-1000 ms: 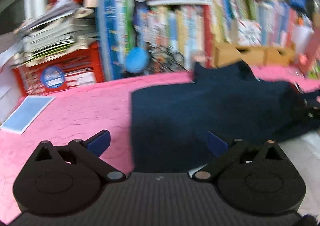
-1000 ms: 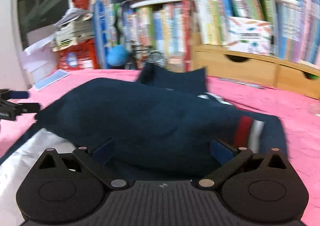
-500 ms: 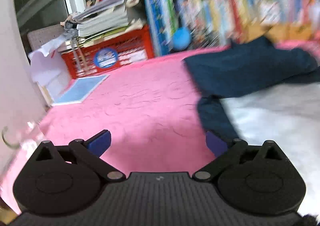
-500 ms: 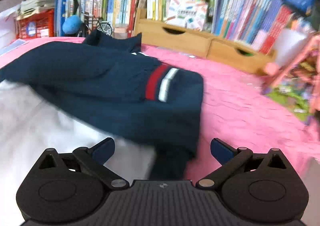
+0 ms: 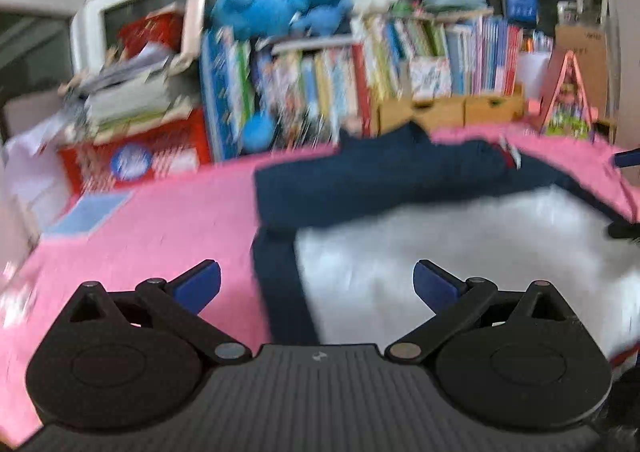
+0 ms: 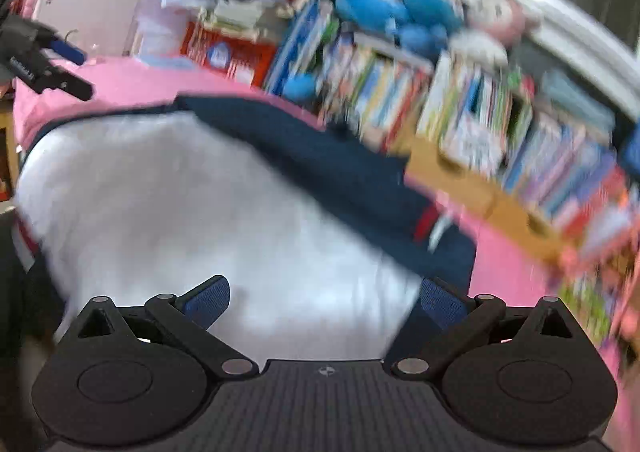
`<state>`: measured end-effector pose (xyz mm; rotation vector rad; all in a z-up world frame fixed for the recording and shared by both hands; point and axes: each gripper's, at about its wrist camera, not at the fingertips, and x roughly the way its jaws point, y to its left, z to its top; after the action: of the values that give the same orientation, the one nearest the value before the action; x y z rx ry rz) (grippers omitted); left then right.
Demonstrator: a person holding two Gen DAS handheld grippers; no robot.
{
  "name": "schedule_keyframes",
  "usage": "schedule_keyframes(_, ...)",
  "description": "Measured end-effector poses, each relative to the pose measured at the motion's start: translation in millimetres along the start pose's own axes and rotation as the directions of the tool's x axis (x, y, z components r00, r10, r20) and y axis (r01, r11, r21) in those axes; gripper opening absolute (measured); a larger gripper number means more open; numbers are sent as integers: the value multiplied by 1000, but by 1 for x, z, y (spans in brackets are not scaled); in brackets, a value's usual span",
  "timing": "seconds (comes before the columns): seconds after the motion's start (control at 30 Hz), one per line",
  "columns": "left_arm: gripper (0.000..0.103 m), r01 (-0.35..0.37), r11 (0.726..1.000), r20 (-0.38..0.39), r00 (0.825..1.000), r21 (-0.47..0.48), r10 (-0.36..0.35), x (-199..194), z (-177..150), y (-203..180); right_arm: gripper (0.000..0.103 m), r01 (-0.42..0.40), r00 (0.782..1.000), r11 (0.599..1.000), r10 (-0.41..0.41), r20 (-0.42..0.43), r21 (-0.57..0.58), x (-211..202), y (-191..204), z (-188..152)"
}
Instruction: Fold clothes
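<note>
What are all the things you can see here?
Jacket: one, navy with white lining, red and white stripe, spread on the pink cover.
Pink cover: one, under the jacket.
Books: many, mixed colours, shelved behind.
Plush toys: several, blue and one pink, on top of the books.
Red crate: one, back left.
Wooden drawers: light brown, below the books.
Left tongs: open, empty.
Right tongs: open, empty.

We see bare pink cover left of the jacket; books wall off the back.
</note>
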<state>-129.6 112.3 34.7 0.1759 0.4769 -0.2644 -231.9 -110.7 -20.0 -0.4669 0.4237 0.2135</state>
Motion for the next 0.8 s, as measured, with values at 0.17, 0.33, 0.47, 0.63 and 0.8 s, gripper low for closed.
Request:
schedule_keyframes(0.17, 103, 0, 1000, -5, 1000, 10, 0, 65, 44, -15, 103, -27, 997, 990, 17, 71, 138, 70, -32, 52)
schedule_keyframes(0.33, 103, -54, 997, -44, 997, 52, 56, 138, 61, -26, 103, -54, 999, 940, 50, 21, 337, 154, -69, 76)
schedule_keyframes(0.47, 103, -99, 995, -119, 988, 27, 101, 186, 58, -12, 103, -36, 996, 892, 67, -55, 451, 204, -94, 68)
schedule_keyframes(0.63, 103, -78, 995, -175, 982, -66, 65, 213, 35, 12, 103, 15, 988, 849, 70, -140, 527, 232, -112, 37)
schedule_keyframes(0.8, 103, -70, 991, -196, 980, -118, 45, 217, 31, 19, 103, 85, 969, 897, 27, -246, 433, 249, -101, 32)
